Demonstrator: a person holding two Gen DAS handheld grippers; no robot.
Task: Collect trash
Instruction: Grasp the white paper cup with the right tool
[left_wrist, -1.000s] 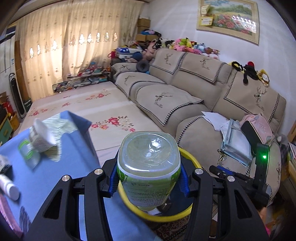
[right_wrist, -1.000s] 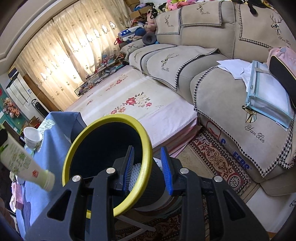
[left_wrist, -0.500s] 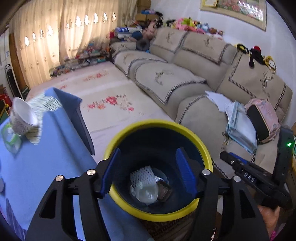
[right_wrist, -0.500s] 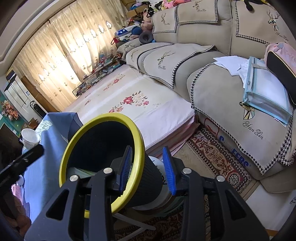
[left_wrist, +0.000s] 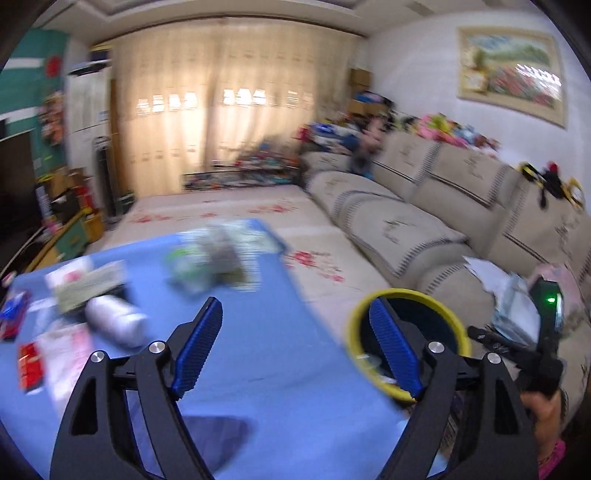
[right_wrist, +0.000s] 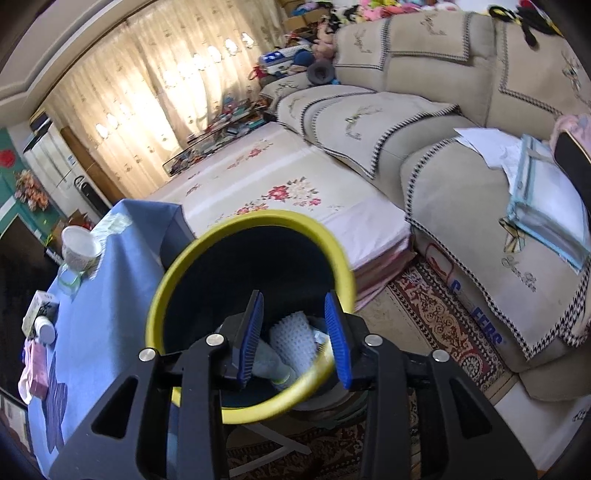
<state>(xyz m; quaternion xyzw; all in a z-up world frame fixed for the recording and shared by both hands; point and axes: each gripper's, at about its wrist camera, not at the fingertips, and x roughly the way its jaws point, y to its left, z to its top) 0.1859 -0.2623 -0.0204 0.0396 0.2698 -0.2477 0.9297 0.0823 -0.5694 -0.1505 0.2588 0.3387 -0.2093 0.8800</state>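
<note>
Left gripper (left_wrist: 295, 354) opening, empty, over blue table (left_wrist: 258, 362); right gripper (right_wrist: 293, 339) narrow, empty, above yellow-rimmed bin (right_wrist: 162, 291).

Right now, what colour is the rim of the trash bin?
Yellow rim, clearest in the right wrist view.

A second ago the left gripper (left_wrist: 295, 354) held a bottle above the yellow-rimmed bin (left_wrist: 406, 354); now its jaws are opening and empty, swung over the blue tablecloth (left_wrist: 258, 350), bin at three o'clock.
</note>
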